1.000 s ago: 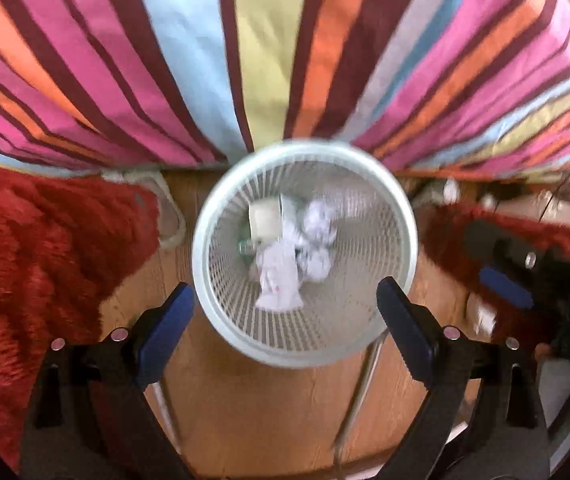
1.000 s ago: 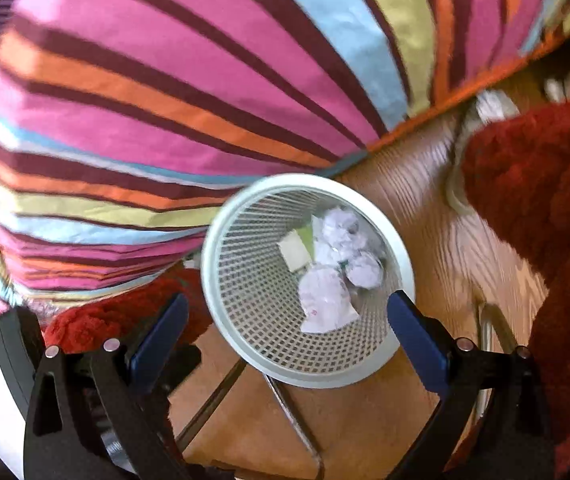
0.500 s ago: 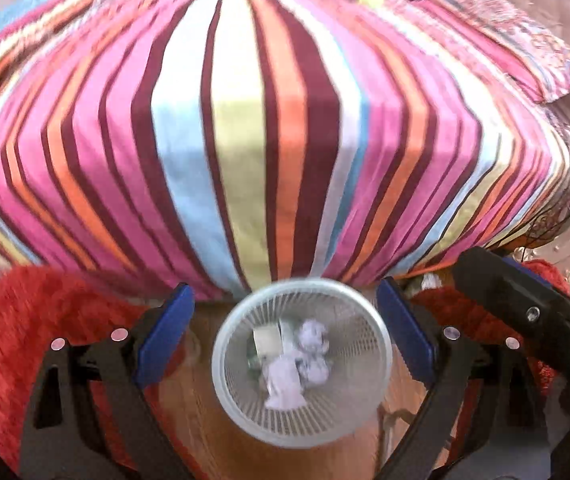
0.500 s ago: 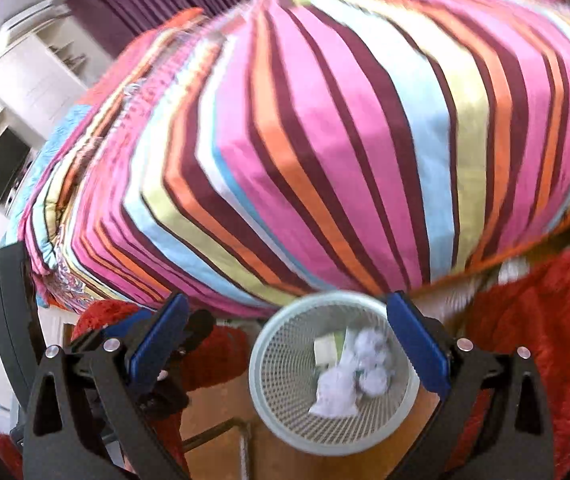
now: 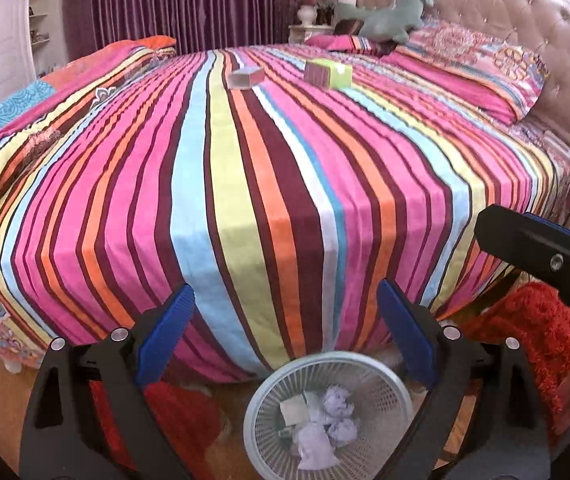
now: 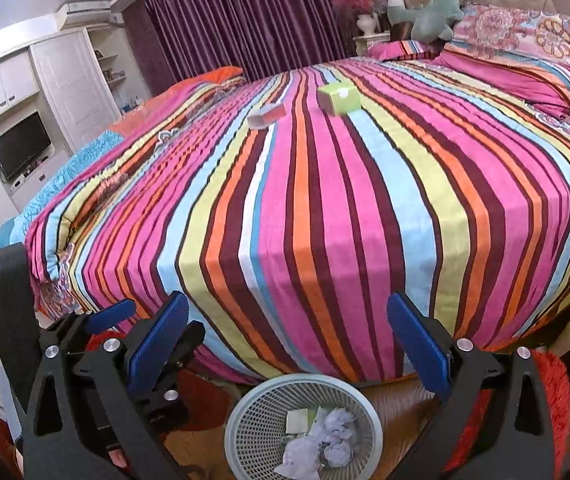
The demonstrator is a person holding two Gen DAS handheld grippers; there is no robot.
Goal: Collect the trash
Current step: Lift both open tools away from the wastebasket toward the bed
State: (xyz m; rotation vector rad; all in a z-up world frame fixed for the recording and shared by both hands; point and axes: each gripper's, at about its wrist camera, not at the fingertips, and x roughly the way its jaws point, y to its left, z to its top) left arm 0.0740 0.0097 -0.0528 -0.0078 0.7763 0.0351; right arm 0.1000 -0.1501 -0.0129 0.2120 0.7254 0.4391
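Note:
A white mesh waste basket [image 5: 389, 384] [image 6: 253, 408] stands on the floor at the foot of the bed, holding crumpled paper [image 5: 333, 404] [image 6: 333, 432] and a small card. On the striped bed lie a green box [image 5: 328, 74] [image 6: 339, 98] and a small grey-and-red box [image 5: 246, 78] [image 6: 266, 117], far from both grippers. My left gripper [image 5: 285, 312] is open and empty above the basket. My right gripper [image 6: 287, 322] is open and empty too. The left gripper shows in the right wrist view [image 6: 141, 344], and part of the right gripper shows in the left wrist view [image 5: 541, 256].
The striped bedspread [image 5: 245, 180] fills the middle. Pillows [image 5: 477, 72] and a green plush toy [image 5: 393, 12] lie at the head, right. Red shaggy rugs [image 5: 541, 340] lie on the wooden floor. White cabinets and a TV [image 6: 21, 144] stand at left.
Both grippers have tilted up and risen from looking down into the basket; the bed top and the two boxes have come into view. The basket has dropped to the bottom edge.

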